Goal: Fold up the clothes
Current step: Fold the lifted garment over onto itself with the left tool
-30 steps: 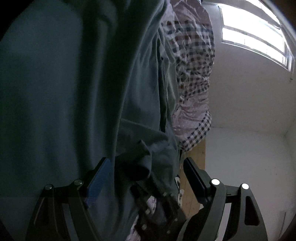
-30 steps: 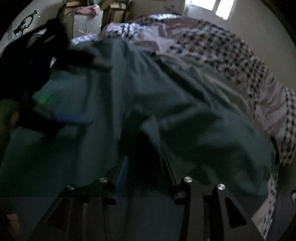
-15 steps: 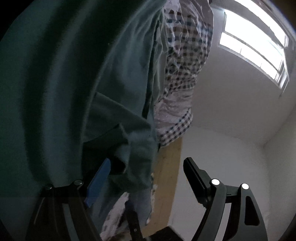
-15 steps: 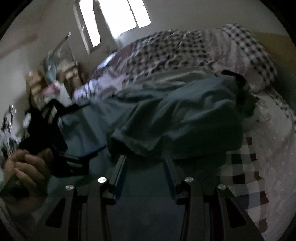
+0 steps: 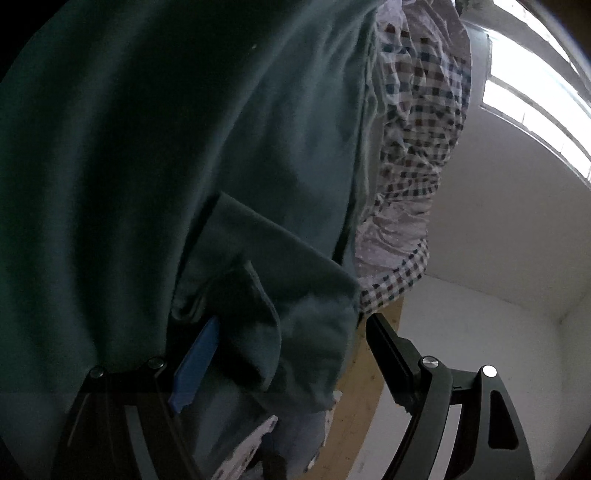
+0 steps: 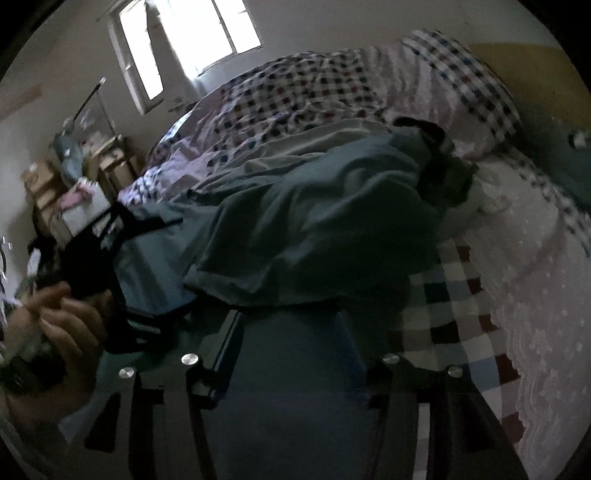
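Note:
A large dark teal garment (image 5: pixel 184 147) fills most of the left wrist view. It lies spread and rumpled over the bed in the right wrist view (image 6: pixel 314 221). My left gripper (image 5: pixel 291 319) stands wide open, and a bunched fold of the teal hem hangs between its jaws against the blue pad (image 5: pixel 195 365). The right wrist view shows that same left gripper (image 6: pixel 166 269), held by a hand (image 6: pixel 55 332). My right gripper (image 6: pixel 288 314) rests low over flat teal cloth. Its jaws are opening and the cloth lies between them unpinched.
A checked quilt (image 6: pixel 314 85) and a checked pillow (image 6: pixel 461 85) cover the back of the bed. A white dotted sheet (image 6: pixel 535 277) lies at the right. Dark clothing (image 6: pixel 436 166) sits by the pillow. Boxes and clutter (image 6: pixel 74 173) stand under the window (image 6: pixel 192 33). A wooden bed edge (image 5: pixel 369 406) borders the white wall.
The right wrist view has rolled and swung toward the pillow end, and the right jaws stand wider apart. In the left view the teal fold has shifted and now fills more of the jaws' gap.

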